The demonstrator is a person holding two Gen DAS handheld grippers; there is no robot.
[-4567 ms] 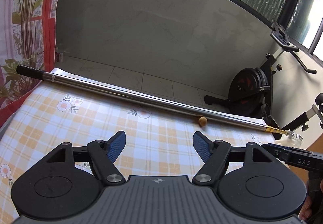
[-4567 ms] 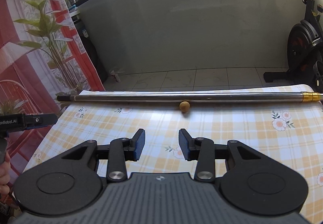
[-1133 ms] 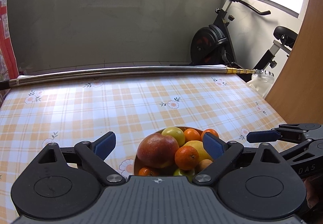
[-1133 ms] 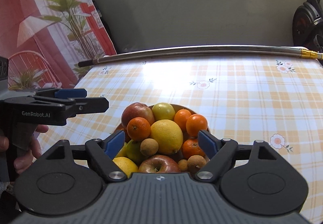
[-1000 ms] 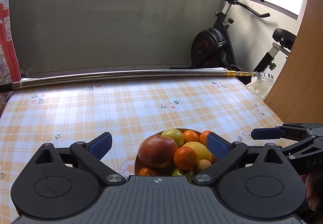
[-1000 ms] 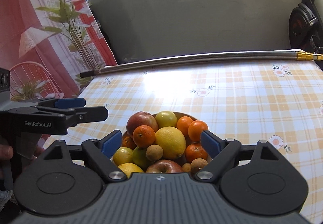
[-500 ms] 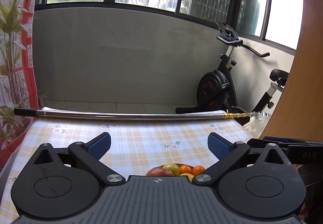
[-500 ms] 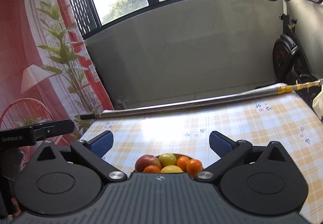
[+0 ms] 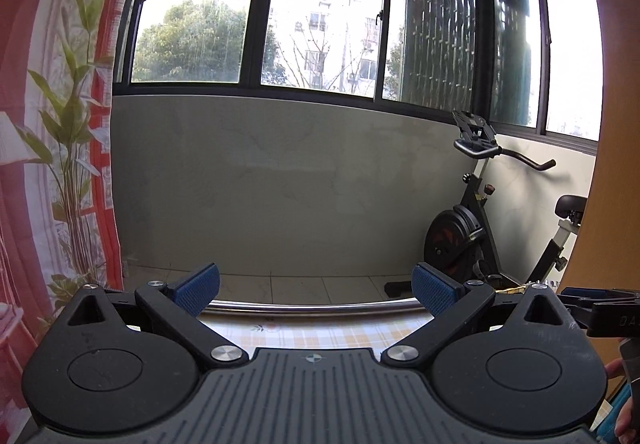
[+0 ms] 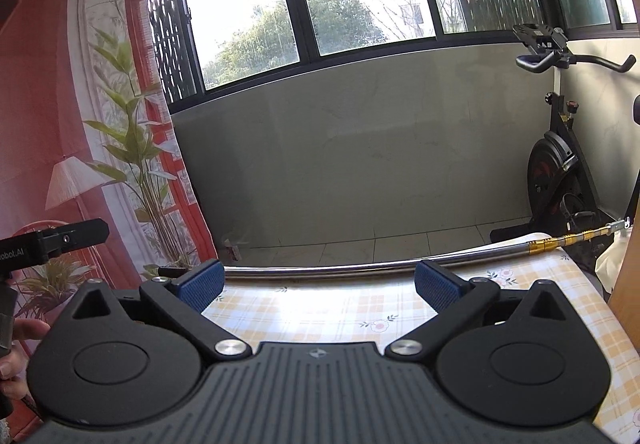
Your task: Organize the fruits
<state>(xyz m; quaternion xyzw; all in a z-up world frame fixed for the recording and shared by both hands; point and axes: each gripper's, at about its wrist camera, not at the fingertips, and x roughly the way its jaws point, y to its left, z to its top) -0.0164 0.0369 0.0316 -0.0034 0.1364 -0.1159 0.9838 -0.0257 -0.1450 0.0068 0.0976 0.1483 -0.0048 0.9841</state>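
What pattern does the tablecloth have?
The tablecloth has an orange-yellow and white check with small flowers, clearest in the right wrist view.

The far stretch of the checked tablecloth (image 10: 344, 308) lies bare, open room for a gripper to pass over, until a long metal pole (image 10: 360, 267) that lies across the table's far edge from side to side and bars the way there. Beyond the pole the tiled floor (image 9: 296, 288) is open up to the grey wall, with an exercise bike (image 9: 472, 232) standing in the right corner. A wooden panel (image 9: 612, 164) closes off the right side, and a printed red curtain (image 10: 80, 148) hangs along the left.
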